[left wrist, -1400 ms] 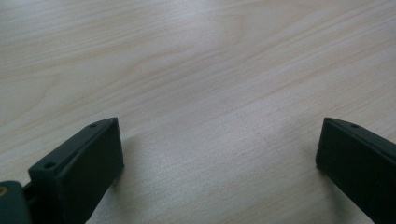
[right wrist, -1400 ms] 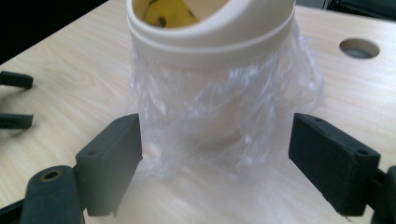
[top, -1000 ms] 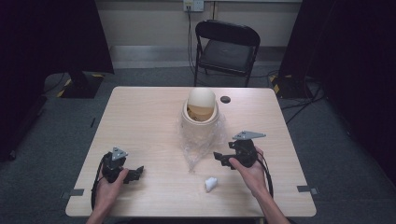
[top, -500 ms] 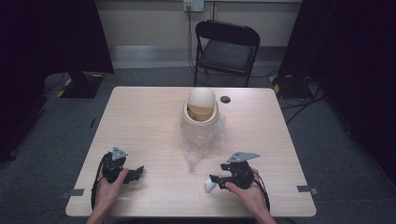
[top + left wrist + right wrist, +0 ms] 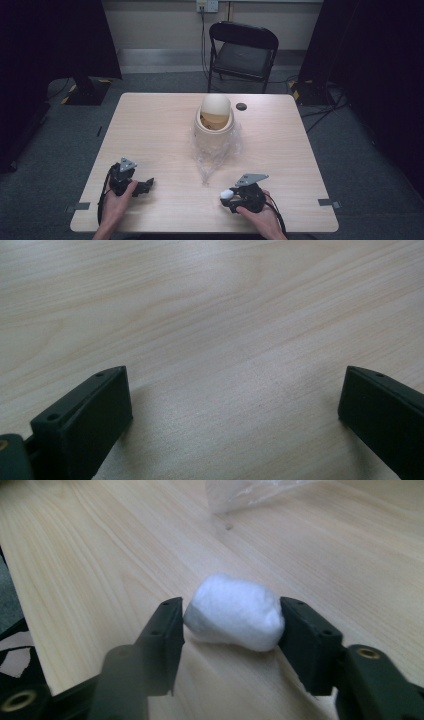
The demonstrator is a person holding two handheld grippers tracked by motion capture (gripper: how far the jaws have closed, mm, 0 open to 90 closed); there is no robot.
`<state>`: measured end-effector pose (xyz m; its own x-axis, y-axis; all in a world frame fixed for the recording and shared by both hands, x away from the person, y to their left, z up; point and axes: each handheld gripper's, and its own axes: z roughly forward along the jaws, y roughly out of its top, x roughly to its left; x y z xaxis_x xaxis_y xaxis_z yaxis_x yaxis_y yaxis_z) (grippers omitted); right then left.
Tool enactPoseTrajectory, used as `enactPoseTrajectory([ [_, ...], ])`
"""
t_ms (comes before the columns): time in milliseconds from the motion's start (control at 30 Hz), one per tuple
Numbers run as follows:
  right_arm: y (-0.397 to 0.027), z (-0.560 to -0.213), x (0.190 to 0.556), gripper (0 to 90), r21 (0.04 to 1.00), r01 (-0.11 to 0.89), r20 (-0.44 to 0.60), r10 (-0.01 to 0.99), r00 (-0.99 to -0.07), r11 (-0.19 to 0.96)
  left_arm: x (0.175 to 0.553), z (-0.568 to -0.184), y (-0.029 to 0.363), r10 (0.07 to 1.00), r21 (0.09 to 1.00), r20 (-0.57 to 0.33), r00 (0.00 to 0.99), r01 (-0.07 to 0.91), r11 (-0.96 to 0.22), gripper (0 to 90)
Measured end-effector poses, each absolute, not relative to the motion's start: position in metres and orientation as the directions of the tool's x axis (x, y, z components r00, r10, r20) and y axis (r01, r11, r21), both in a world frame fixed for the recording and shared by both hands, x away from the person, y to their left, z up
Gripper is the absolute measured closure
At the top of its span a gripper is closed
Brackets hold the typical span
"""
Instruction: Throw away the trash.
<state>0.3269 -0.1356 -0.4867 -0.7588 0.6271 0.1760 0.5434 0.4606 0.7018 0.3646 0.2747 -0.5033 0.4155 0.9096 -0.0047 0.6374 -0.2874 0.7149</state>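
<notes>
A white crumpled wad (image 5: pixel 232 622) lies on the wooden table (image 5: pixel 150 130) near its front edge, right of centre. My right gripper (image 5: pixel 231 605) is shut on it, one black jaw pressed against each side. In the high view the wad (image 5: pixel 227 192) shows at the left tip of the right gripper (image 5: pixel 228 197), held low by a hand. My left gripper (image 5: pixel 148 184) rests at the front left in the other hand. It is open, and the left gripper (image 5: pixel 236 372) has only bare wood between its wide-set jaws.
A small beige bin with a domed swing lid (image 5: pixel 215 116) stands at the table's middle on a crinkled clear plastic bag (image 5: pixel 214 152). A small black disc (image 5: pixel 241 106) lies behind it. A black folding chair (image 5: pixel 243 55) stands beyond the far edge.
My right gripper has come down and toward the front edge to the white wad, and its jaws now hold it. The left gripper has stayed put.
</notes>
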Motion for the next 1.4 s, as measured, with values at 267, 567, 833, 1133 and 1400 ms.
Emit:
enactPoseTrajectory([
  [267,-0.136,-0.49,0.329,56.3,0.707,0.544,0.173,0.636,-0.752,0.451,0.365,-0.503,0.275,0.91,0.715,-0.004,0.416,0.637,-0.288,0.2],
  [567,-0.14,-0.491,0.333,63.6,0.713,0.558,0.199,0.641,-0.741,0.424,0.365,-0.503,0.275,0.91,0.715,-0.005,0.416,0.637,-0.288,0.2],
  [833,-0.143,-0.479,0.339,65.1,0.74,0.554,0.204,0.658,-0.725,0.381,0.365,-0.503,0.275,0.909,0.715,-0.005,0.416,0.637,-0.287,0.2],
  [1133,-0.141,-0.47,0.347,65.4,0.747,0.557,0.212,0.663,-0.717,0.364,0.365,-0.503,0.275,0.91,0.715,-0.005,0.415,0.637,-0.287,0.2],
  [1400,-0.136,-0.454,0.359,65.6,0.772,0.538,0.211,0.662,-0.719,0.338,0.365,-0.503,0.275,0.91,0.715,-0.005,0.416,0.638,-0.288,0.2],
])
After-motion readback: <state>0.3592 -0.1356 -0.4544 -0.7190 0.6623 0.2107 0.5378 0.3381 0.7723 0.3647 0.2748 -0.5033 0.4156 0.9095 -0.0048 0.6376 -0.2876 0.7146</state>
